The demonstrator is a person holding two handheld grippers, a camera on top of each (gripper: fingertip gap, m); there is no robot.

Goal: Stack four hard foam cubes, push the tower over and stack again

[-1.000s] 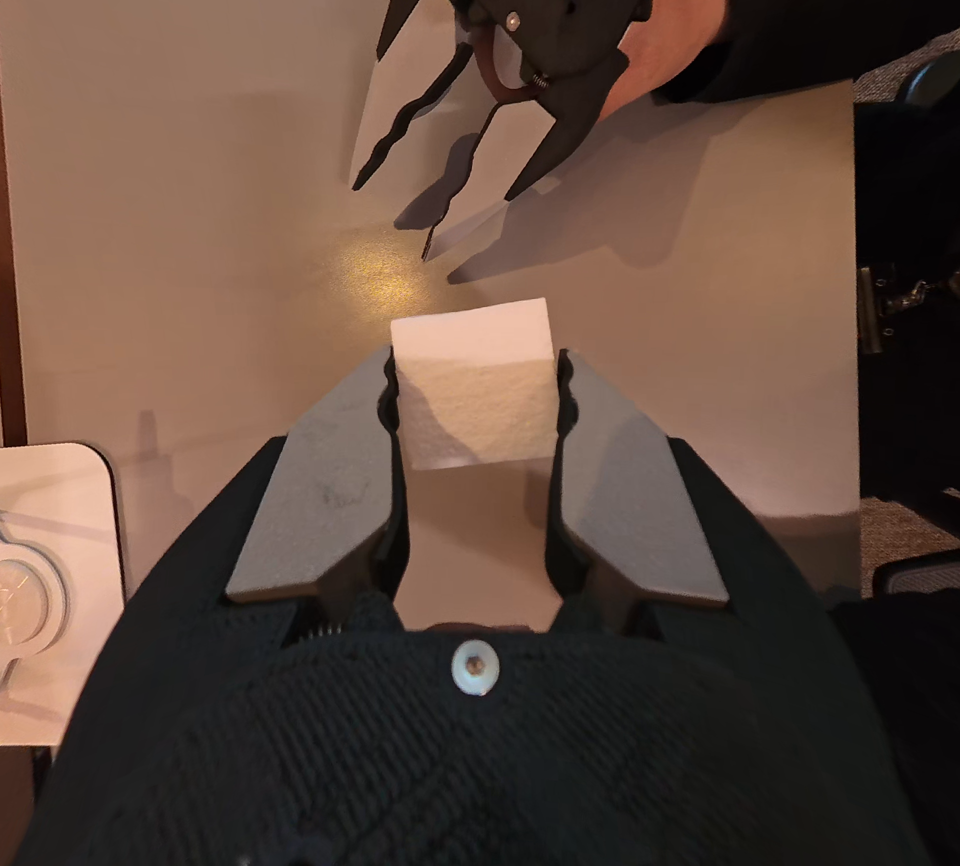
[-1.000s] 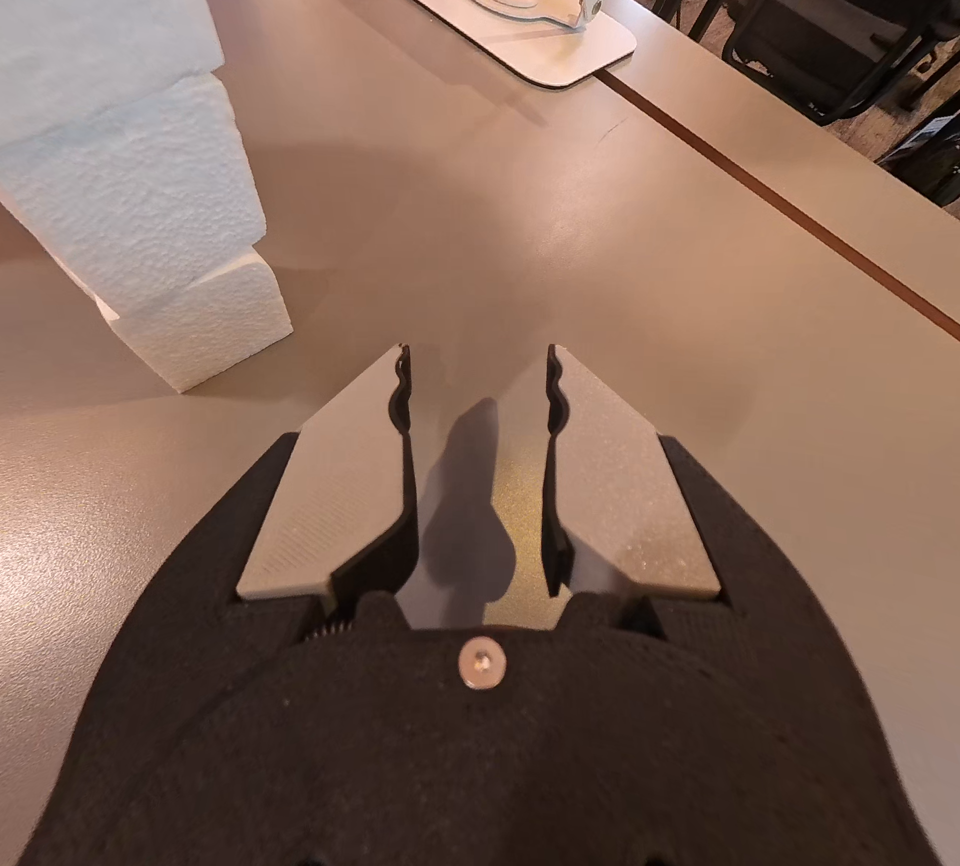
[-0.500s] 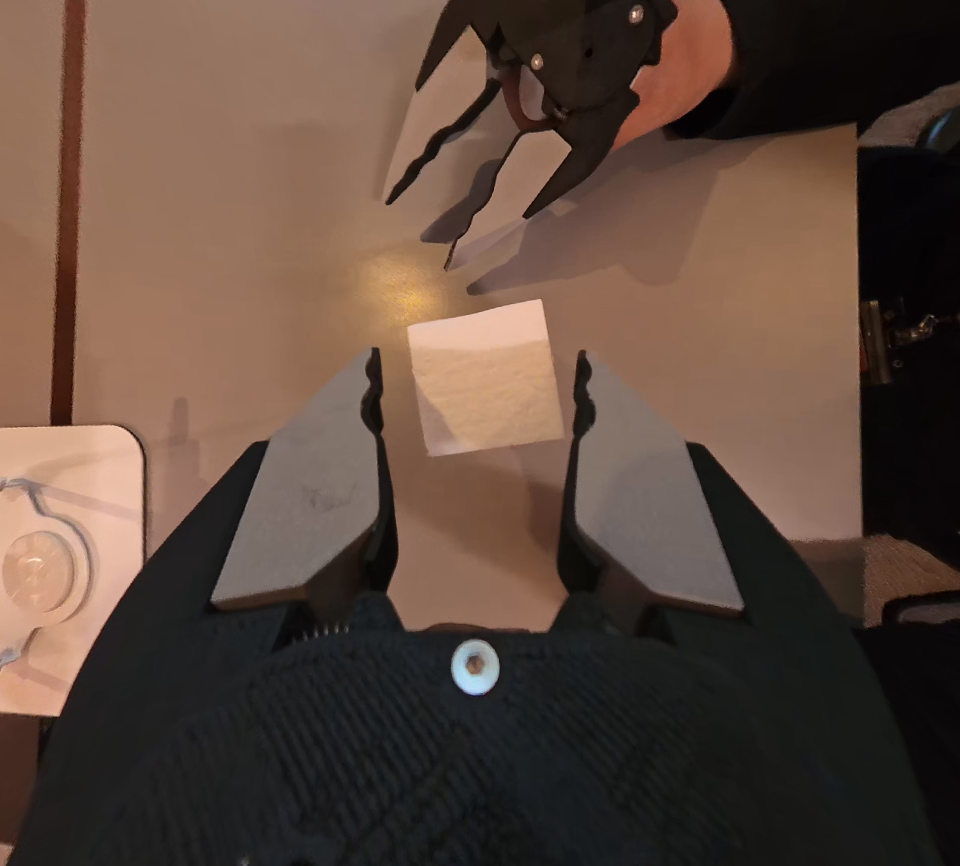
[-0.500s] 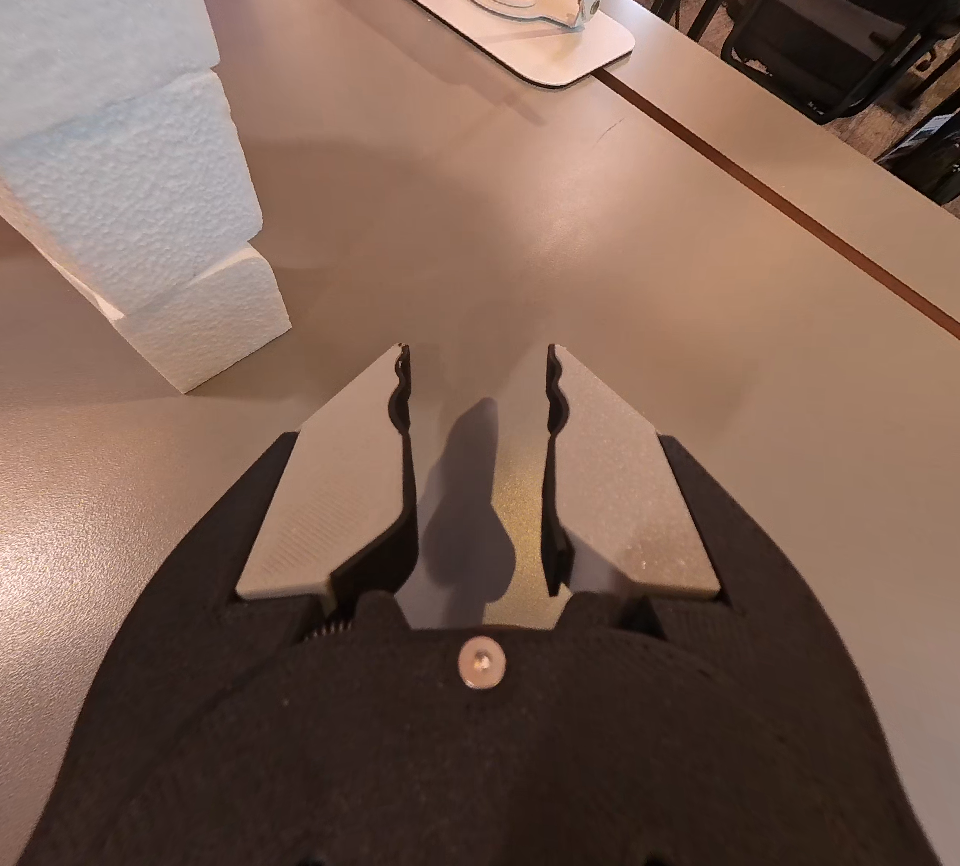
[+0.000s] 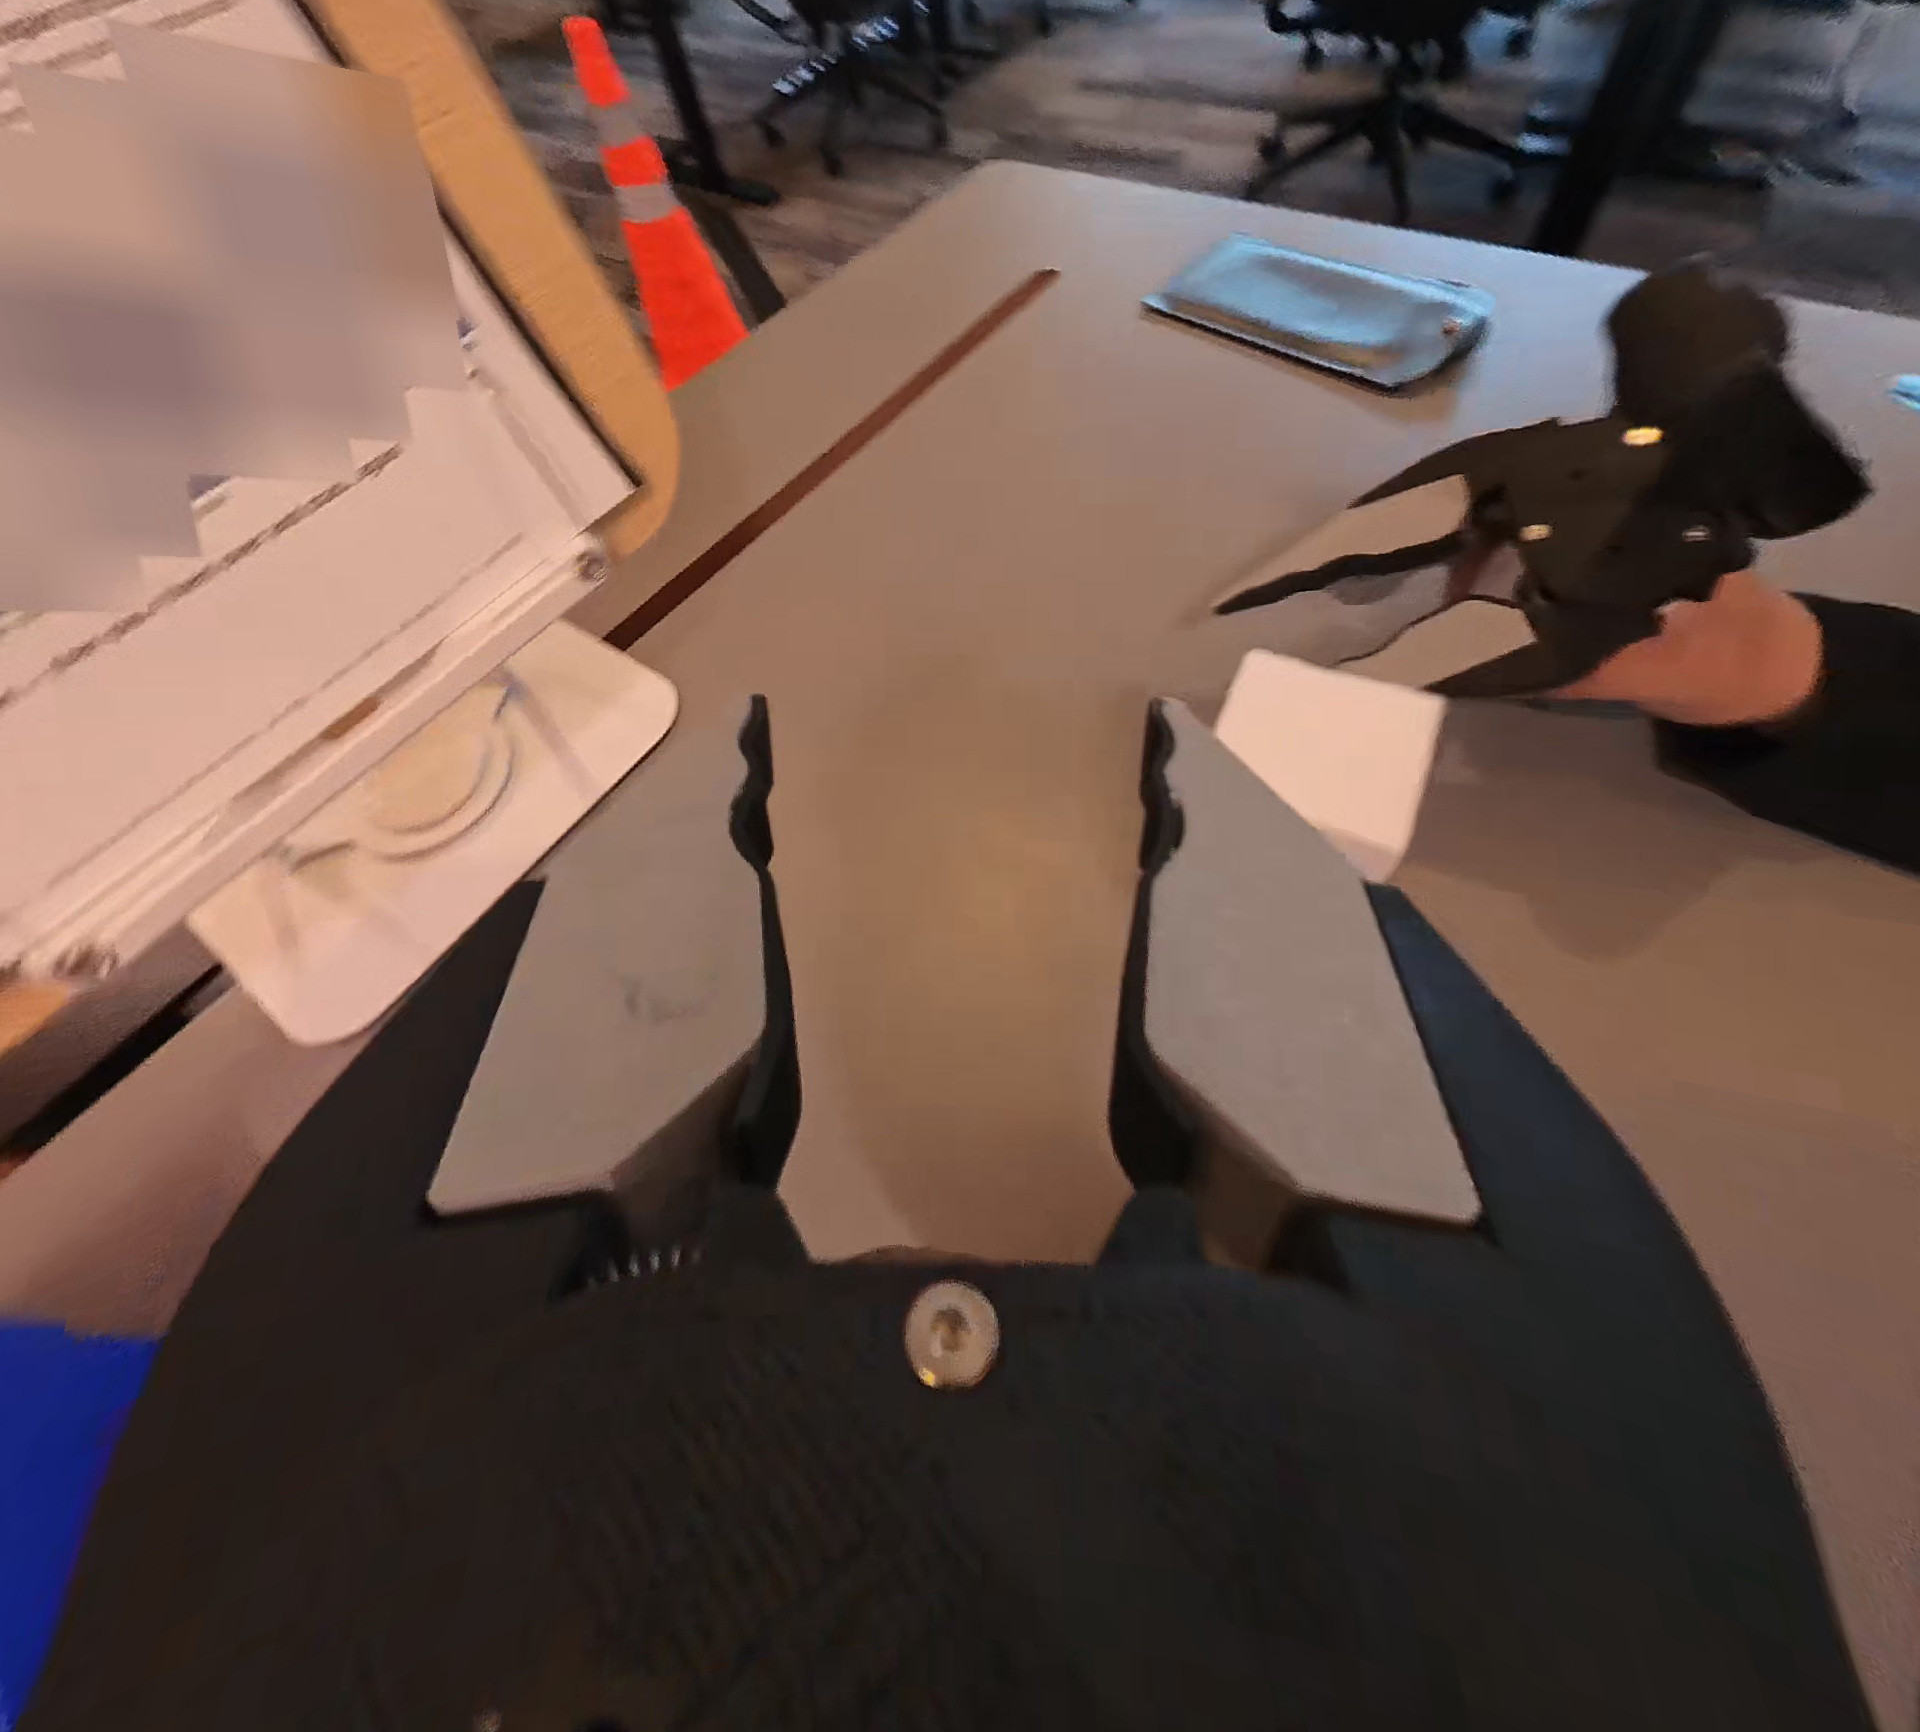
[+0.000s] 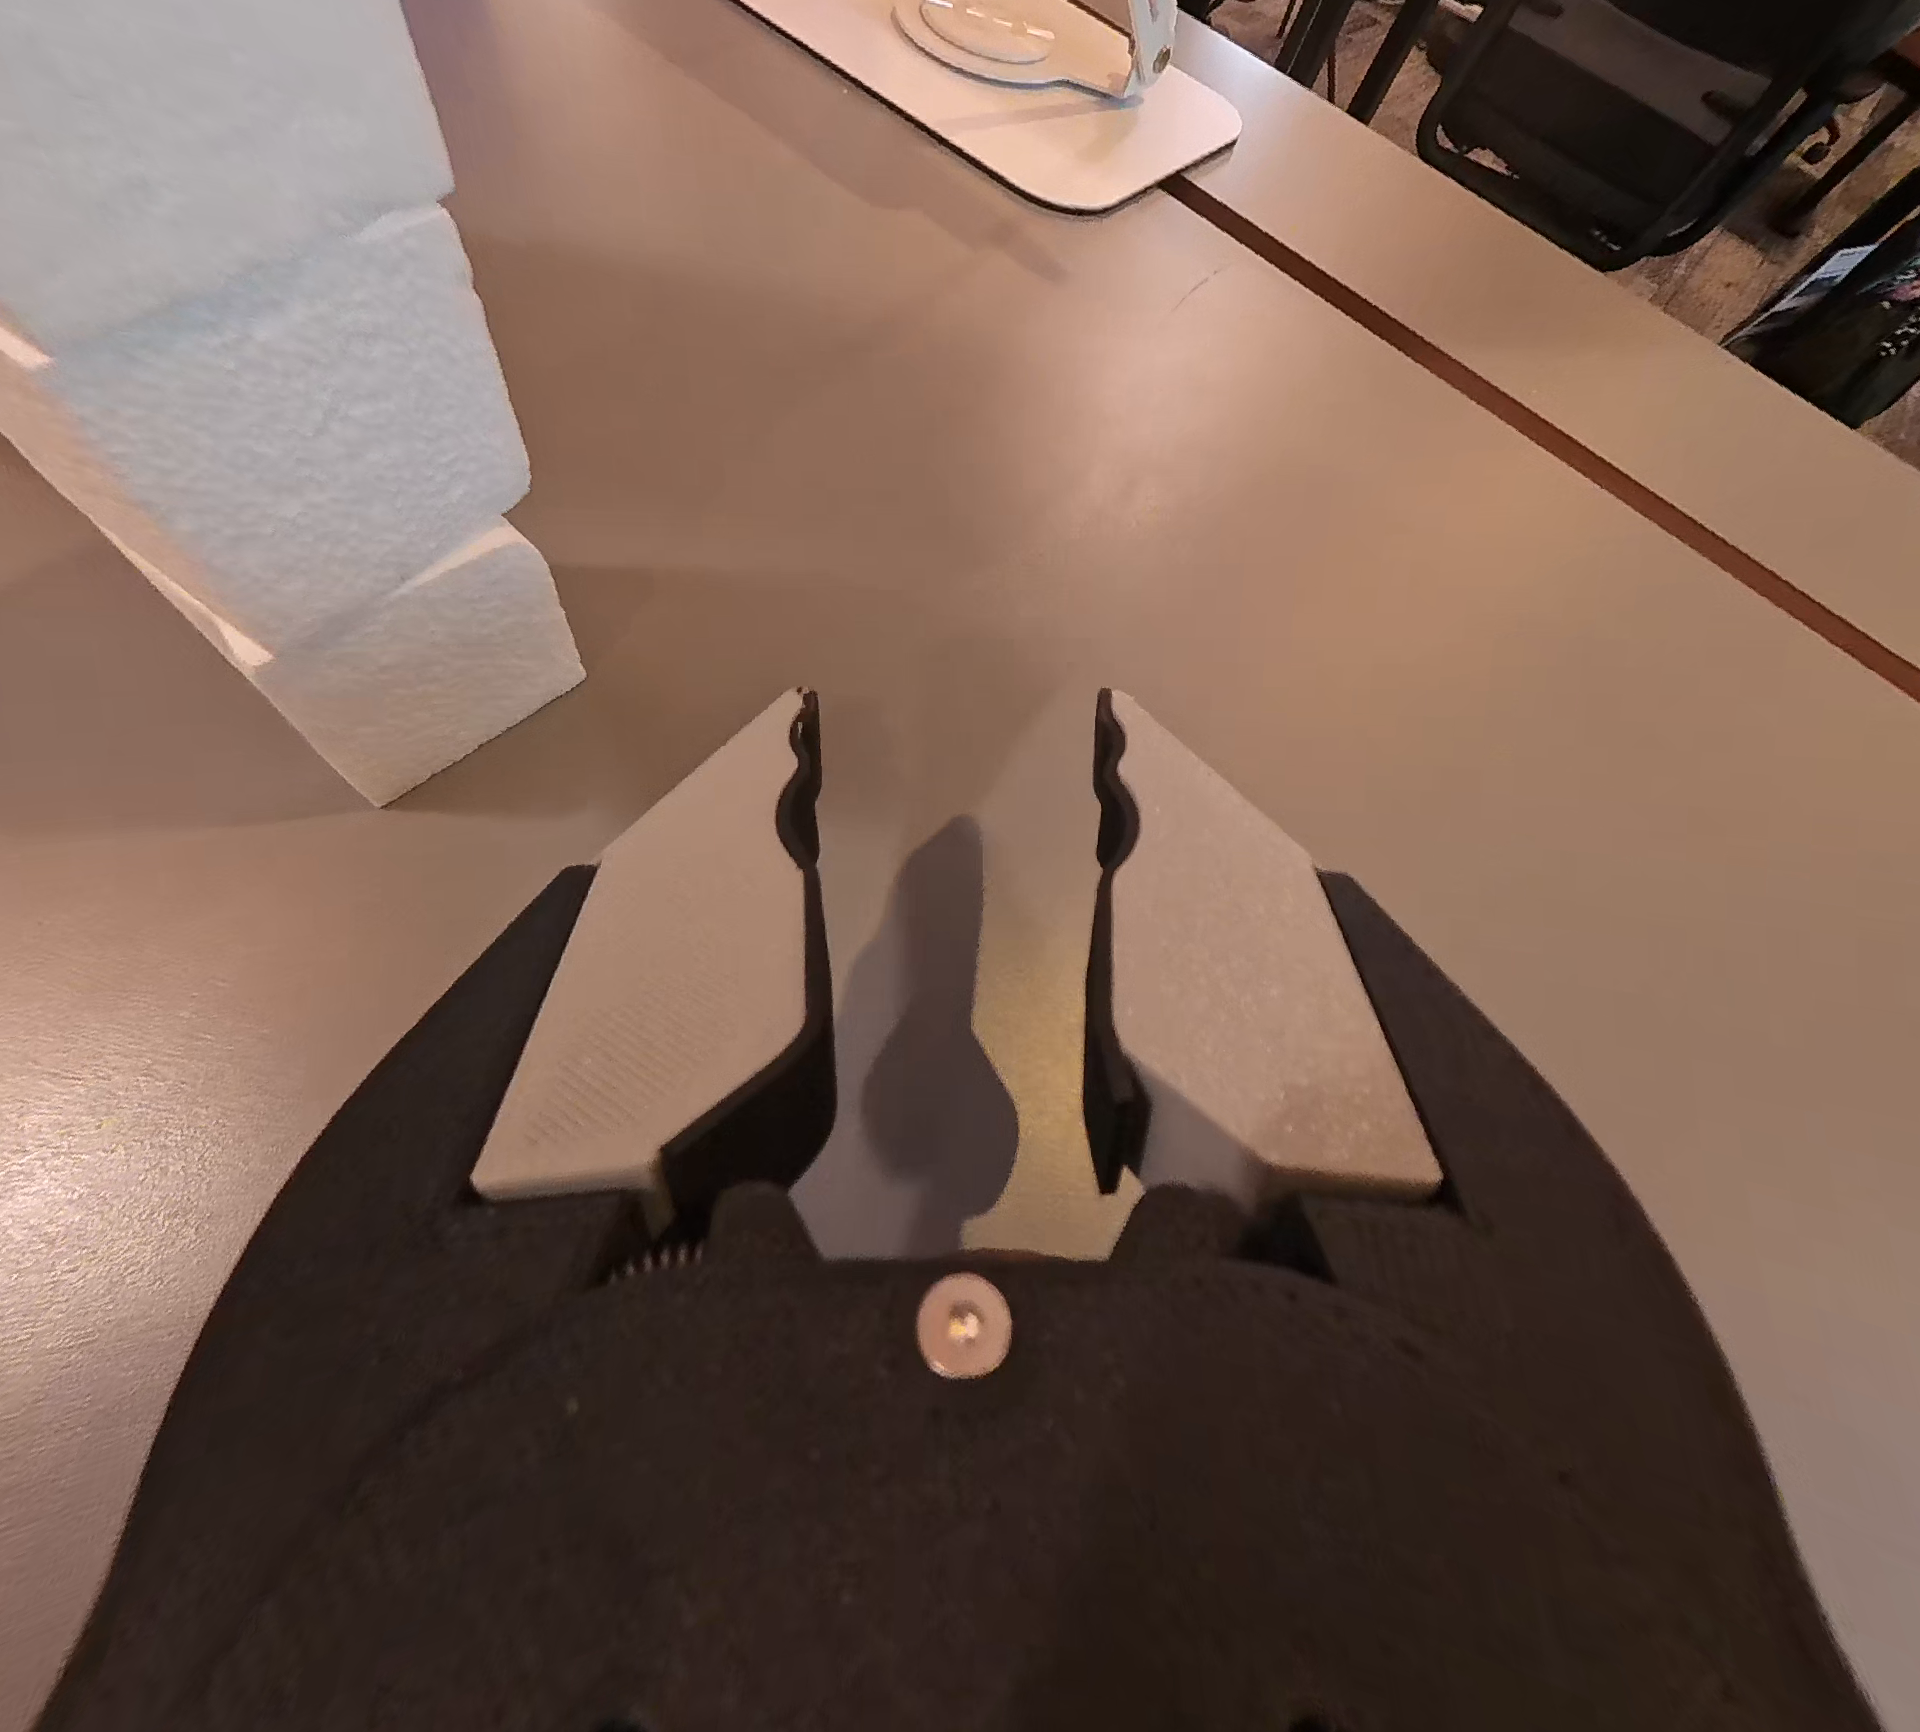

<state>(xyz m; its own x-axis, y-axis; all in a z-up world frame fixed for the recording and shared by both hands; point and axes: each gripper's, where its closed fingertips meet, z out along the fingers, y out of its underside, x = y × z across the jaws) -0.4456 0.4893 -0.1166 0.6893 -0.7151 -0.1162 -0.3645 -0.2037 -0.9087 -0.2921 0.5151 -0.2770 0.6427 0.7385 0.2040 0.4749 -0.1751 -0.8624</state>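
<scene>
In the right wrist view a tower of white foam cubes stands at the left: a bottom cube (image 6: 416, 674), a second cube (image 6: 281, 435) and a third cube (image 6: 187, 20), with the top cut off by the frame. My right gripper (image 6: 956, 726) is open and empty, low over the table just right of the tower. My left gripper (image 5: 954, 747) is open and empty. In the left wrist view the tower's top cube (image 5: 1330, 757) shows just right of my right finger, partly hidden by it. The right gripper (image 5: 1299, 617), held by a hand, is beyond the cube.
A white stand base (image 6: 977, 51) sits on the table at the back; it carries a paper board (image 5: 260, 539) at the left. A dark flat pouch (image 5: 1320, 311) lies far off. A dark seam (image 6: 1558, 425) crosses the table. An orange cone (image 5: 655, 207) and chairs stand beyond the edge. There is about 25 cm between the tips of the two grippers.
My left gripper let go of the top cube, opened wider, and swung up and left, so it now looks across the table. The right gripper has barely moved.
</scene>
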